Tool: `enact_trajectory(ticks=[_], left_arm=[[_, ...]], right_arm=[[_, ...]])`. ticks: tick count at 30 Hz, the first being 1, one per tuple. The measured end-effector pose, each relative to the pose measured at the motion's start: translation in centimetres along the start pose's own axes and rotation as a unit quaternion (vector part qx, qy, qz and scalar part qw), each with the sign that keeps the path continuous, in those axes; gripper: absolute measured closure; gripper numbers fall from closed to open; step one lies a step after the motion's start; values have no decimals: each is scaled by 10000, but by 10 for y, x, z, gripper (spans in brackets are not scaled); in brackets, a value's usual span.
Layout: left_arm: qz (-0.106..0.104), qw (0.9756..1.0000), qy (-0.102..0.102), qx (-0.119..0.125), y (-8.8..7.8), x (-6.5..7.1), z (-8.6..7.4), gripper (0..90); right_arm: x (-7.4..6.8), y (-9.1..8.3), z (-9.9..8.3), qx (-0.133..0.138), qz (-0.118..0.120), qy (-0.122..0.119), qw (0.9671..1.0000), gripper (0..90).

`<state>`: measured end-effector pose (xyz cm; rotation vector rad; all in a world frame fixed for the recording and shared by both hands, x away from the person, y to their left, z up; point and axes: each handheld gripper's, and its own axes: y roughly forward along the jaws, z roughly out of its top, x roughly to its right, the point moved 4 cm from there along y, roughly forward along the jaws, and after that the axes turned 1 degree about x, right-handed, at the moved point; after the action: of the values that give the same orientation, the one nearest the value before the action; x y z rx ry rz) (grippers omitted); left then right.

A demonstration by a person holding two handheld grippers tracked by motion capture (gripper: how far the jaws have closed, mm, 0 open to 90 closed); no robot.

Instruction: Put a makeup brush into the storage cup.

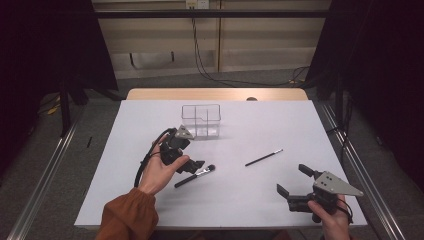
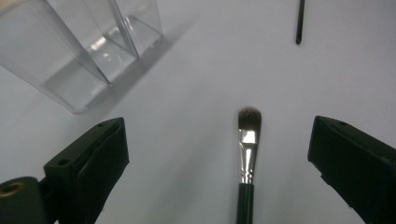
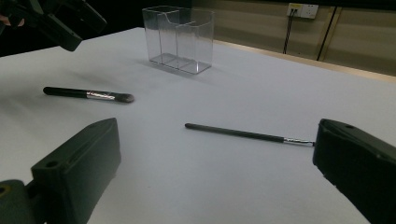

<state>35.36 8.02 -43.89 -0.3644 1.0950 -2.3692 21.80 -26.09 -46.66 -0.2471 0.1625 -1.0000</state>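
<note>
While your left gripper (image 2: 219, 163) hangs wide over the brush (image 1: 195, 176) lying near the organizer (image 1: 201, 120), closing off-centre could roll it away; its height seems unclear. Right gripper (image 1: 291, 181) gapes idle.

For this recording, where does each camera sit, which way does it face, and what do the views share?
High view: above the person's side, facing forward and down on the table; both hands, left gripper, right gripper.
Left gripper view: on the left gripper, jaws open, facing down at the thick brush, organizer behind.
Right gripper view: on the right gripper, low, facing across the table at the thin brush.
Shared: both brushes, organizer.
</note>
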Motion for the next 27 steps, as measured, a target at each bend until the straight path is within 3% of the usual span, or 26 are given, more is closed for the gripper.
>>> enact_trajectory(ticks=[3,5,8,12,19,22,23,27], left_arm=[[-161,9991,-19,-388,7,3,-3,60],[-259,9969,21,-744,13,5,-6,68],[-360,9957,38,-854,16,6,-7,65],[-360,9923,175,-1174,21,4,-8,66],[-416,9874,288,-1497,30,4,-7,57],[-518,9834,323,-1708,34,5,-8,60],[-573,9810,355,-1820,36,5,-9,72],[-556,9783,385,-1958,43,6,-10,69]], right_arm=[[0,0,0,-5,-1,0,10000,6],[0,0,0,-22,14,12,10000,6],[-1,1,-1,-61,32,18,10000,6],[-1,1,-1,-68,35,17,10000,6],[-1,1,-1,-69,45,-2,10000,6],[-1,1,-1,-66,52,-1,10000,6],[-1,1,-1,-70,50,-5,10000,6],[-1,1,-1,-53,56,-7,10000,6]])
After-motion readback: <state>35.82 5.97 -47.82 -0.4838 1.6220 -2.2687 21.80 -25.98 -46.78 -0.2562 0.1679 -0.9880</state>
